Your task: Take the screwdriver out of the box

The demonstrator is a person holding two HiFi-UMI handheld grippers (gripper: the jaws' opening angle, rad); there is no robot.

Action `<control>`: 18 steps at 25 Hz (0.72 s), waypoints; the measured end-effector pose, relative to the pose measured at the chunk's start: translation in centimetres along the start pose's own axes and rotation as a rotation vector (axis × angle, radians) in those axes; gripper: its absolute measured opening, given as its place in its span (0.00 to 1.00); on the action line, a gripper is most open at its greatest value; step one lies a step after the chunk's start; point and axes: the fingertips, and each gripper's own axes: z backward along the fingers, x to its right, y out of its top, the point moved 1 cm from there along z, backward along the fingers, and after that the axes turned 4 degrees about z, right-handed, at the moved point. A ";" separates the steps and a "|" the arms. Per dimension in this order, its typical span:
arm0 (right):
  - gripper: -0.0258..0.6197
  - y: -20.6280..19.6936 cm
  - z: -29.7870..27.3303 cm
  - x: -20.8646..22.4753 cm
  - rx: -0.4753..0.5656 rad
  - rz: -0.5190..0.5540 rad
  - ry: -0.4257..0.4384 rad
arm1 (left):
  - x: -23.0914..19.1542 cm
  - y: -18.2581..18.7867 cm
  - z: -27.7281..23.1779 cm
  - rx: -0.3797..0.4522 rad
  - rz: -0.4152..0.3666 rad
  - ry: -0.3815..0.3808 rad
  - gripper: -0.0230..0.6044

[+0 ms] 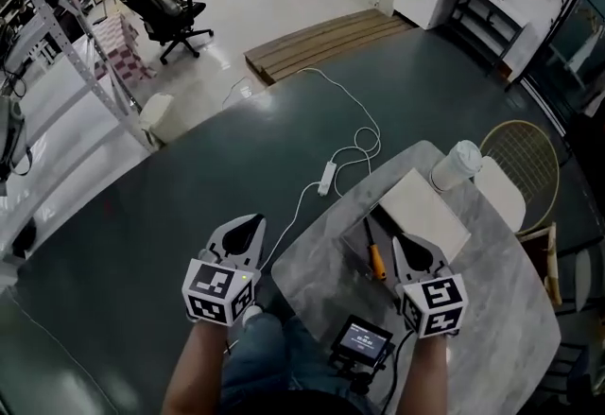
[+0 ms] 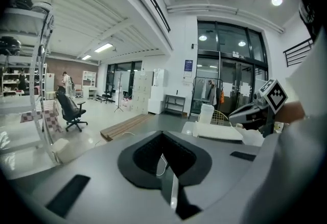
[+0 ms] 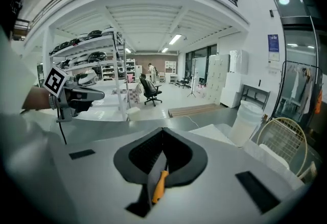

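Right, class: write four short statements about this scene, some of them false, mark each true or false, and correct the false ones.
1. The screwdriver has an orange handle. True.
2. The right claw grips the screwdriver. False: its jaws are shut and empty, and the screwdriver lies in the box.
3. The left claw hangs over the table. False: it is left of the table, over the dark floor.
4. A white power strip lies on the floor. True.
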 end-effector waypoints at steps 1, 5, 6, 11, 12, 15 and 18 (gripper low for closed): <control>0.08 -0.5 -0.3 0.1 -0.016 -0.011 0.008 | -0.2 -0.2 0.1 -0.005 0.008 0.012 0.06; 0.09 -2.1 -1.6 -0.4 -0.098 -0.080 0.080 | -0.3 -0.8 0.1 -0.022 0.025 0.035 0.06; 0.17 -2.8 -1.9 -0.6 -0.128 -0.100 0.103 | -0.3 -1.0 0.0 -0.027 0.027 0.035 0.06; 0.21 -6.1 -3.2 -1.3 -0.269 -0.169 0.152 | -0.1 -2.5 -0.7 -0.061 0.043 0.027 0.06; 0.22 -6.8 -3.4 -1.4 -0.303 -0.178 0.160 | 0.0 -2.8 -0.9 -0.070 0.045 0.025 0.06; 0.23 -8.9 -4.2 -1.3 -0.388 -0.197 0.167 | -0.3 -3.6 -1.4 -0.089 0.050 0.027 0.06; 0.23 -10.5 -5.3 -1.5 -0.455 -0.196 0.174 | -1.1 -4.3 -1.8 -0.104 0.063 0.035 0.06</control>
